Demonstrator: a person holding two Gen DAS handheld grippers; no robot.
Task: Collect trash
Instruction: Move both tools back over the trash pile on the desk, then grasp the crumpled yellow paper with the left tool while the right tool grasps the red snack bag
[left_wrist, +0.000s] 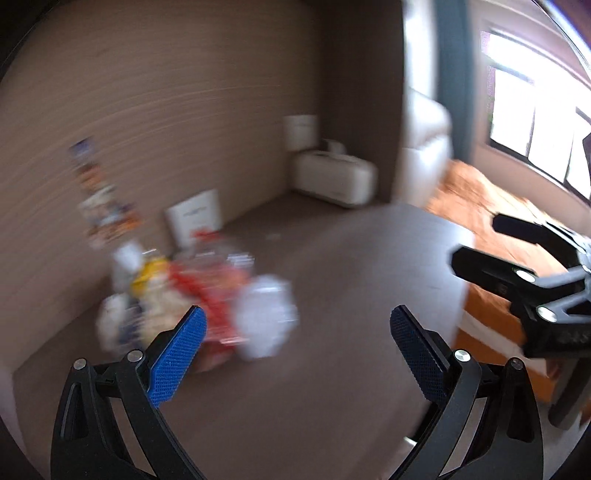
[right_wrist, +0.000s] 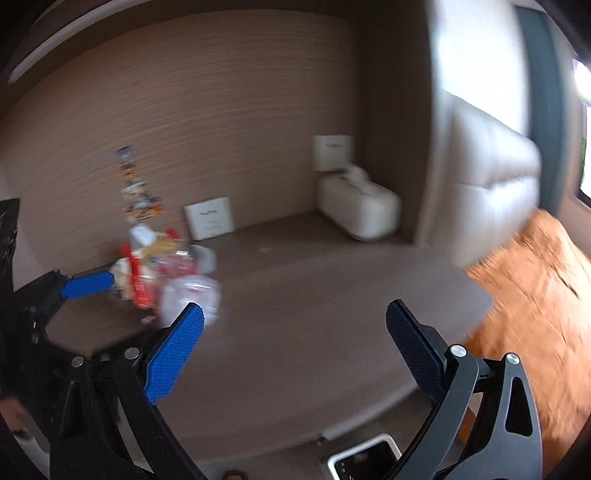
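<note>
Left gripper is spread wide with nothing between the blue pads, and the right gripper is the same, jaws gaping and empty. So I've got two free tools to work with.

The trash pile sits at lower left of centre in the left wrist view, on the dark brown table, close to the back wall. Everything's smeared by motion blur, so take my read with salt. I can make out a crumpled clear plastic piece at the right edge of the heap, red wrapper stuff in the middle, and something yellowish behind. In the right wrist view the pile is at mid left, with the left tool's blue finger poking in right beside it.

My guess on handling: all of it's light, crinkly and soft, so it'll squash instead of resisting, and the film is probably slippery. I'd pinch a bunched fold or crumpled ridge rather than a flat face. The clear piece looks like the nearest and easiest grab. Can't tell if anything rigid hides underneath.
</note>
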